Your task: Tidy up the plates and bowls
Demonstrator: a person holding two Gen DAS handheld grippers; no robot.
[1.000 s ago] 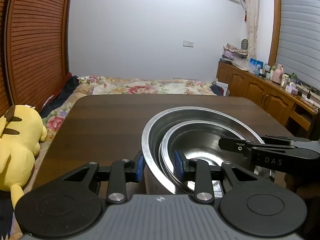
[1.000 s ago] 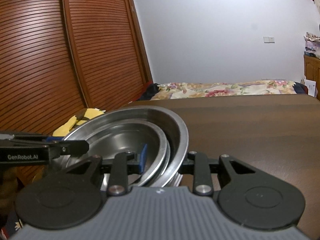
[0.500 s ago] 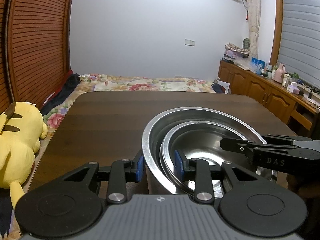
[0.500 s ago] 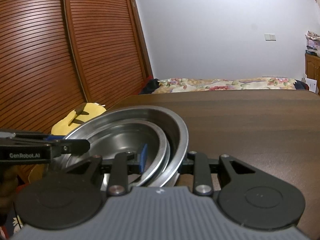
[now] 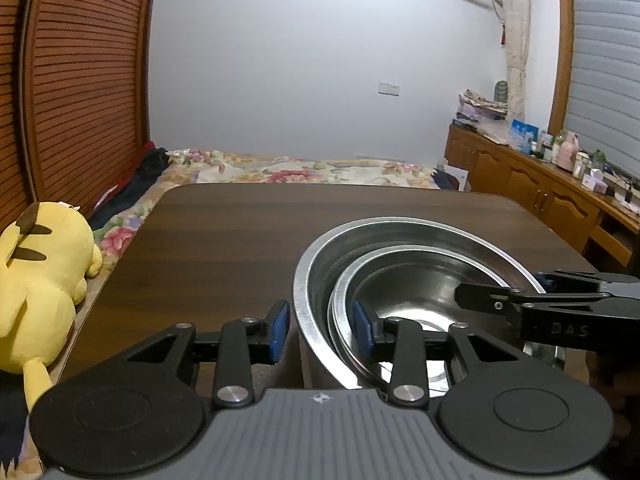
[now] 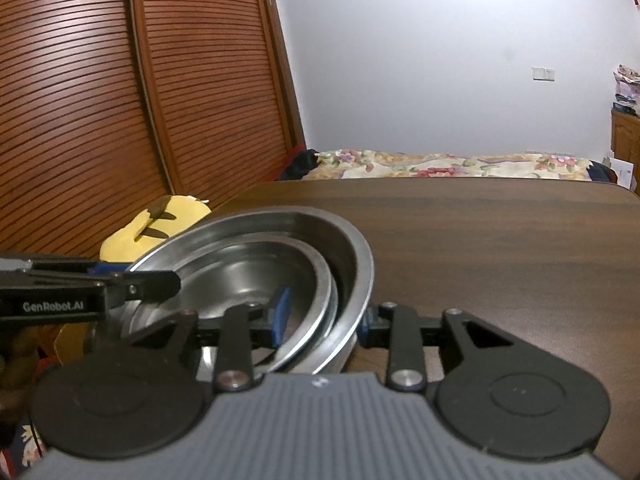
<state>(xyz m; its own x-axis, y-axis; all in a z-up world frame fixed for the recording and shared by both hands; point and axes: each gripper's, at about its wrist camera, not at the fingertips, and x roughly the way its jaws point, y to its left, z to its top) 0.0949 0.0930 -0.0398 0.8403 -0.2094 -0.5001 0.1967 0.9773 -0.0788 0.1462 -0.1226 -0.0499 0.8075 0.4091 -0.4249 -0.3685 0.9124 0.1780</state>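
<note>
A large steel bowl (image 5: pixel 400 228) holds a smaller steel bowl (image 5: pixel 416 280) nested inside it. My left gripper (image 5: pixel 320 330) straddles the stack's near left rim, one blue pad outside the big bowl and one inside the small one, shut on both rims. My right gripper (image 6: pixel 322 316) does the same on the opposite side, on the big bowl (image 6: pixel 352 264) and the small bowl (image 6: pixel 256 276). Each gripper shows side-on in the other's view. The stack appears held just above the dark wooden table (image 5: pixel 240 232).
A yellow plush toy (image 5: pixel 36 280) lies off the table's left edge. A bed with a floral cover (image 5: pixel 304 168) is beyond the far edge. Wooden cabinets with clutter (image 5: pixel 560 196) run along the right. Slatted wooden doors (image 6: pixel 120 100) stand on the left.
Both grippers and the nested bowls have risen slightly together; the table's far edge sits lower in both views. The grips are unchanged.
</note>
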